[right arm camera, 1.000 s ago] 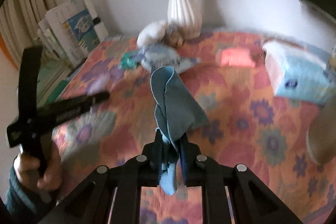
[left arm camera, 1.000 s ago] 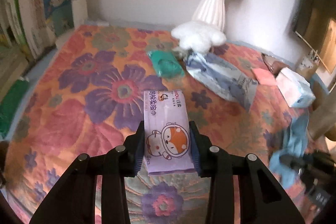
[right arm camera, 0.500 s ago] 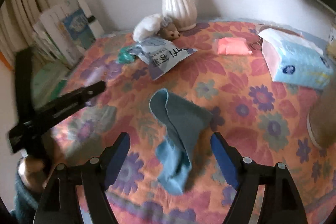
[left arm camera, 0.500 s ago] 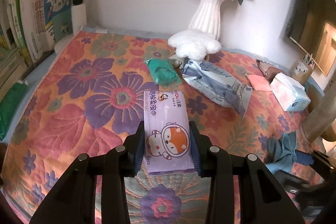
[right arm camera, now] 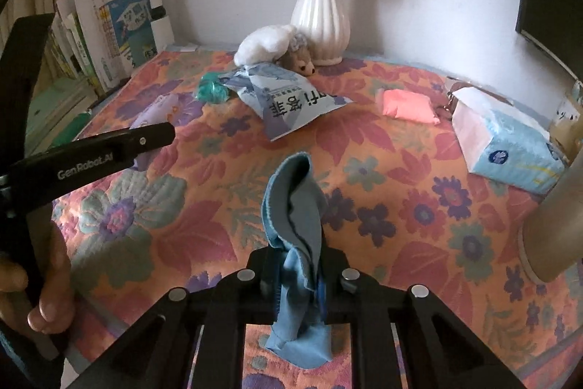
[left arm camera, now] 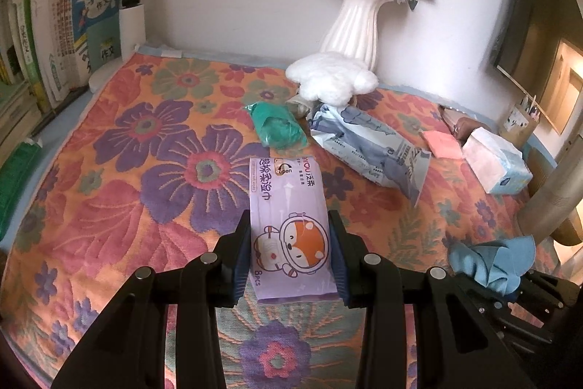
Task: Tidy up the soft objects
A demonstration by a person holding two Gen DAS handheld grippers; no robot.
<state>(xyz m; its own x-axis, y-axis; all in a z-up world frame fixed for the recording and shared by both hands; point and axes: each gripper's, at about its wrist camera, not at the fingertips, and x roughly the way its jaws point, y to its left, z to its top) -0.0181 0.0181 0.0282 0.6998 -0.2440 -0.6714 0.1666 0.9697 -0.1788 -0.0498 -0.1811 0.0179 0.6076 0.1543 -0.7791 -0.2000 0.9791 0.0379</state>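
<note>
Books [left arm camera: 73,24]: upright along the left edge, beyond the floral cloth [left arm camera: 127,170] that covers the surface.
Left gripper [left arm camera: 290,254]: jaws clamped on the long sides of the purple wipes pack [left arm camera: 288,225].
Purple wipes pack: flat, long axis straight away from the camera; the "open" flap end points toward the back wall, the fox picture sits between the pads.
Green bundle [left arm camera: 278,130]: just beyond the pack's far end, on the cloth.
White plush [left arm camera: 331,79]: behind the green bundle, at the foot of the white vase [left arm camera: 355,24] of blue and white flowers.
Blue-and-white packet [left arm camera: 371,148]: lies slanted, right of the green bundle, its near corner toward the right.
Pink pad [right arm camera: 408,104]: right of that packet, flat on the cloth.
Tissue box [right arm camera: 506,141]: further right, near the cloth's right edge.
Right gripper [right arm camera: 297,283]: jaws closed tight on the blue cloth [right arm camera: 295,206].
Blue cloth: bunched and folded, long axis upright along the fingers; the upper fold rises ahead of the jaws, the lower end hangs below them above the floral cloth, near its front right corner.
</note>
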